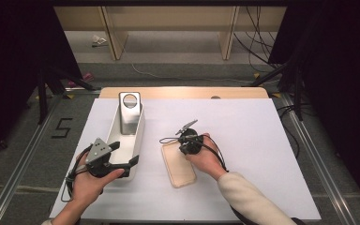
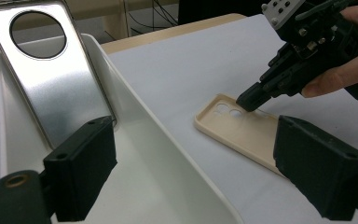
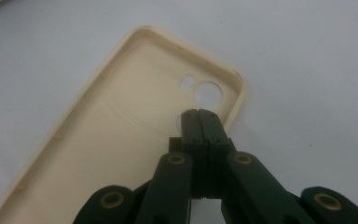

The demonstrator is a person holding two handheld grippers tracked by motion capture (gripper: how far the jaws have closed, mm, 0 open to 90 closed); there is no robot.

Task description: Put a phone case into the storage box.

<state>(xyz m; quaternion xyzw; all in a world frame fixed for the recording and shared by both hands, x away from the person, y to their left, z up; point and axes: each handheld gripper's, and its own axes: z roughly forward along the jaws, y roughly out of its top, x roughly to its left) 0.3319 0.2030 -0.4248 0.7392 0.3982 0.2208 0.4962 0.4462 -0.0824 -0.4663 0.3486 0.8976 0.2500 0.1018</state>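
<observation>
White sheeting covers the table, and the floor beyond it is dim with trailing cables. The right gripper, at centre frame in the high view, is clenched on nothing: in the right gripper view its jaws are pressed flat together, tips down inside the cream phone case, just below the camera cutouts near the case's upper end. The case lies open side up on the sheet, lower centre of the high view, just right of the white tray.

The left gripper, lower left of the high view, has its jaws spread wide across the tray's near end. One pad sits inside the tray and the other outside its right wall; whether either presses on the wall cannot be told. A brushed metal plate with a round hole leans upright in the tray's far end.

Judged step: pressing or sliding the case with closed tips. Recommended practice: keep the tips low and flat on the case floor, clear of the cutouts, push gently, and hold the tray steady meanwhile.
</observation>
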